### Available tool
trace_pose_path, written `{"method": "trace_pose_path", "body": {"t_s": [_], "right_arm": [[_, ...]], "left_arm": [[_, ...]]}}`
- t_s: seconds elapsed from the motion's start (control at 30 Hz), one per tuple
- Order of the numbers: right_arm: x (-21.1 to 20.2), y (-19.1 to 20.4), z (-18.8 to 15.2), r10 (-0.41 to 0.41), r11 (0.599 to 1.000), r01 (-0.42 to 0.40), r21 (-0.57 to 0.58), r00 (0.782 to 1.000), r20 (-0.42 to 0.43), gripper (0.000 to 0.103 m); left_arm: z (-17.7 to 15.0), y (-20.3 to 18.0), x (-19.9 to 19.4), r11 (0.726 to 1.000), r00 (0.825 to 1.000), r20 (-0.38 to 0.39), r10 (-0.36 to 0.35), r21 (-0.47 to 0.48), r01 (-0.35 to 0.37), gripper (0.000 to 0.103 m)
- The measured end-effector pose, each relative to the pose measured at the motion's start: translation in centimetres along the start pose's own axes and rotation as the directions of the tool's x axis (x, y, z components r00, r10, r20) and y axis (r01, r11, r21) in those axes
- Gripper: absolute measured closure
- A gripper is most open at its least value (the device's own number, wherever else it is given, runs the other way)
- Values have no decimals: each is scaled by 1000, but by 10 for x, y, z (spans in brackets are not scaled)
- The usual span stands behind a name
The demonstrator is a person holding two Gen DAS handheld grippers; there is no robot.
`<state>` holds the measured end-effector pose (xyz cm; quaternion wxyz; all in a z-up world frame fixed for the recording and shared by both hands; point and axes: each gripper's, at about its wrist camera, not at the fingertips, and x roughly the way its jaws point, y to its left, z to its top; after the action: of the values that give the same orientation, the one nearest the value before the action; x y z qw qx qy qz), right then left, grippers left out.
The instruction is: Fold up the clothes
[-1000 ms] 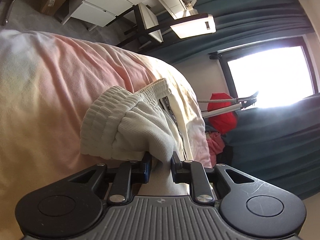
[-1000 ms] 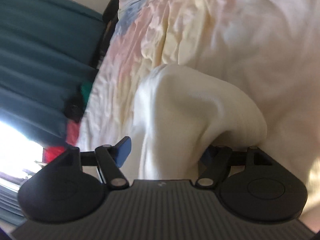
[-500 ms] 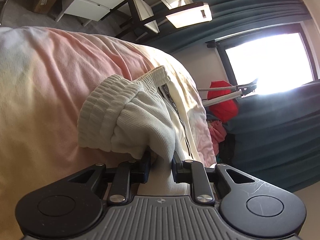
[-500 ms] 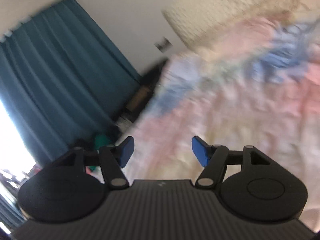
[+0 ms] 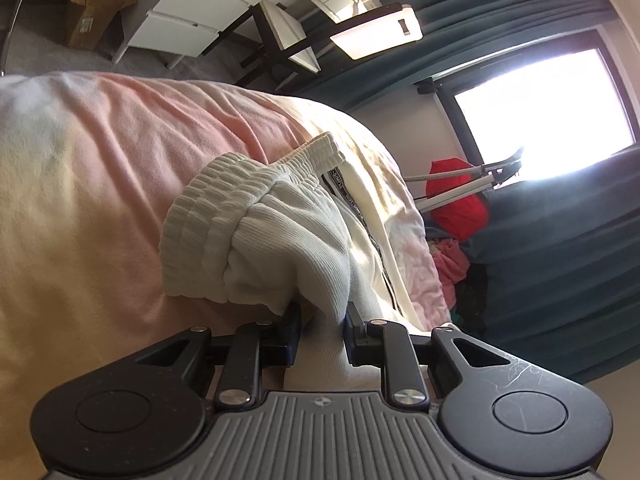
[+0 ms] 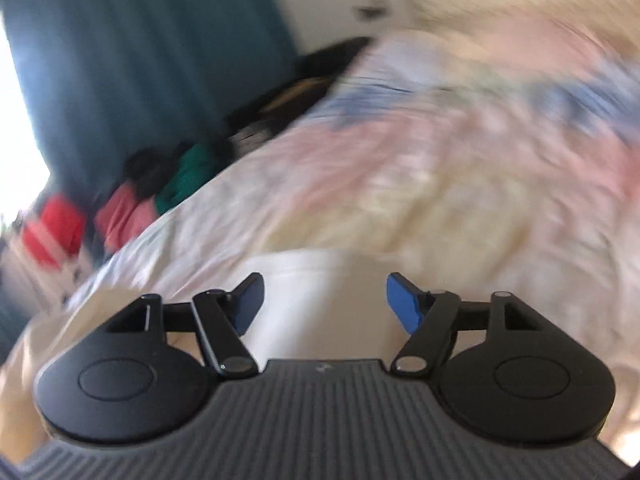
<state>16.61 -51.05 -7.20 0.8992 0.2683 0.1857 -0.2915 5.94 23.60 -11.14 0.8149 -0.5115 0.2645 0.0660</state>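
- One white ribbed garment (image 5: 280, 240) lay bunched on the bed (image 5: 100, 160), near its far edge, a fold pinched in the left tool (image 5: 320, 320).
- Right tool (image 6: 324, 300) had let go a second earlier; now it was spread wide, holding nothing, hovering over pale cloth (image 6: 320, 280), the view blurred.
- Judgement: the right side was released for a fresh grip.
- Open bedding lay left of the garment; curtains (image 5: 560, 280) and a clothes pile (image 5: 456, 216) crowded the far edge.
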Motion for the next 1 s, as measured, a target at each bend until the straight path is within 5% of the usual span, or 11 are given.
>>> {"method": "trace_pose_path", "body": {"t_s": [0.13,0.33,0.4,0.43,0.47,0.83,0.9,1.0], "right_arm": [[34,48,-20,33,995,-45,-93,992,-121,33],[72,75,-54,-202,944,150,-294,967,-154,39],[74,59,-49,-229,955,195,-225,964,-135,62],[73,51,-46,-245,958,220,-183,961,-127,83],[71,42,-44,-246,963,228,-142,961,-124,91],[-23,-17,-15,-245,953,236,192,969,25,93],[-32,-47,-17,-249,912,251,326,967,-47,93],[-33,-102,-38,-186,793,267,548,962,-200,91]], "left_arm": [[-2,-1,2,1000,1000,5,11,24,-11,81],[-5,0,14,999,999,-12,32,32,-32,78],[-5,0,18,999,999,-16,38,30,-38,76],[-5,1,19,999,999,-18,39,27,-39,76],[-5,1,21,999,999,-21,41,25,-40,75],[-6,-3,11,999,1000,-14,14,47,-14,78],[-5,-1,7,999,1000,-15,12,36,-12,78],[-5,1,2,1000,1000,-15,11,22,-11,78]]}}
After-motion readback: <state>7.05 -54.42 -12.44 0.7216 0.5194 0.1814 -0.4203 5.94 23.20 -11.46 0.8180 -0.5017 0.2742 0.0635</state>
